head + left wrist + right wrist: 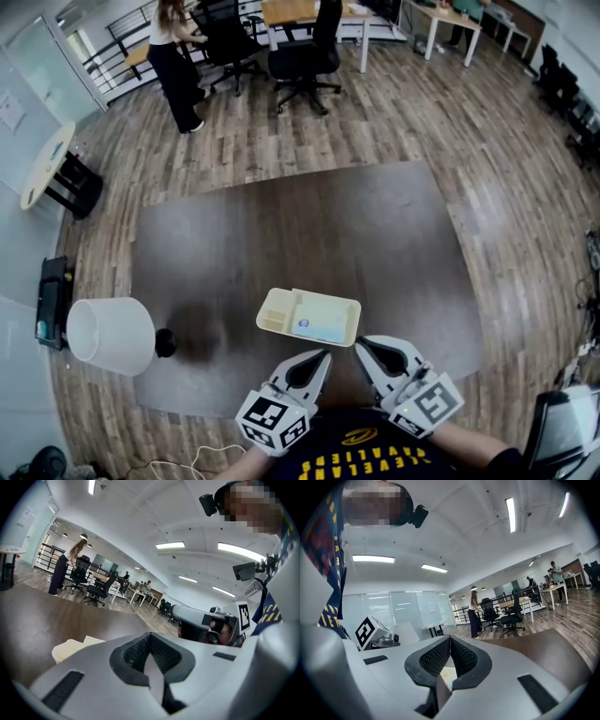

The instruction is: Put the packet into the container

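A cream compartment container (274, 317) sits on the dark brown table (281, 225) near its front edge. A pale blue-and-white packet (321, 324) lies flat in its larger right compartment. My left gripper (324, 355) hangs just in front of the container's near edge, shut with nothing between its jaws. My right gripper (358, 344) sits beside it on the right, also shut and empty. In the left gripper view the closed left gripper (150, 635) points past the container's corner (70, 647). The right gripper (450, 638) shows its jaws together in its own view.
A white lamp shade (111, 336) with a black knob (166, 343) lies at the table's front left. Beyond the table, a person (176, 56) stands among black office chairs (300, 58) and desks. A round side table (47, 165) stands at the far left.
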The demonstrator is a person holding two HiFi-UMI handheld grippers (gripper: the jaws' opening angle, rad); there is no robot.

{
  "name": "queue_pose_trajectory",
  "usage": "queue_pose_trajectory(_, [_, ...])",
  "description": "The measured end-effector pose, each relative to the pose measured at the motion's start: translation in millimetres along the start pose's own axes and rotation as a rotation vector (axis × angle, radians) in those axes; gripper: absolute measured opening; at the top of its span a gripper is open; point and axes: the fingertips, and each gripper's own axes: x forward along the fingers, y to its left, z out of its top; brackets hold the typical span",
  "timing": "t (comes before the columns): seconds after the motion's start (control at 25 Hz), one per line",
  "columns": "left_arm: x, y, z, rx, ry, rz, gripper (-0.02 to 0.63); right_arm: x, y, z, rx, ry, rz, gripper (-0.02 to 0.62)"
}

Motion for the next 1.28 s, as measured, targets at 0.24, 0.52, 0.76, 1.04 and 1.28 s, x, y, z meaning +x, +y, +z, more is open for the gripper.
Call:
queue_pose_trajectory(0.24, [-1,-1,1,0.004,-0.002,-0.002,0.0,-3,1,8,-0.021,-0.02,0.001,0.011])
queue_pose_trajectory(0.52, [-2,1,0,-0.002,0.014,0.002,0.0,-3,5,7,-0.013,-0.026,0.018,0.009])
queue_pose_trajectory(0.76, [-4,4,3,-0.001,-0.001,0.01,0.0,-2,4,7,-0.013,-0.032,0.013,0.009])
queue_pose_trajectory(1.04, [-4,6,1,-0.006,-0.004,0.013,0.0,-1,2,0,0.0,-0.008,-0.001,0.009])
queue_pose_trajectory(1.28, [-1,7,1,-0.004,-0.006,0.014,0.0,0,0,-4,0.001,-0.003,-0.001,0.009])
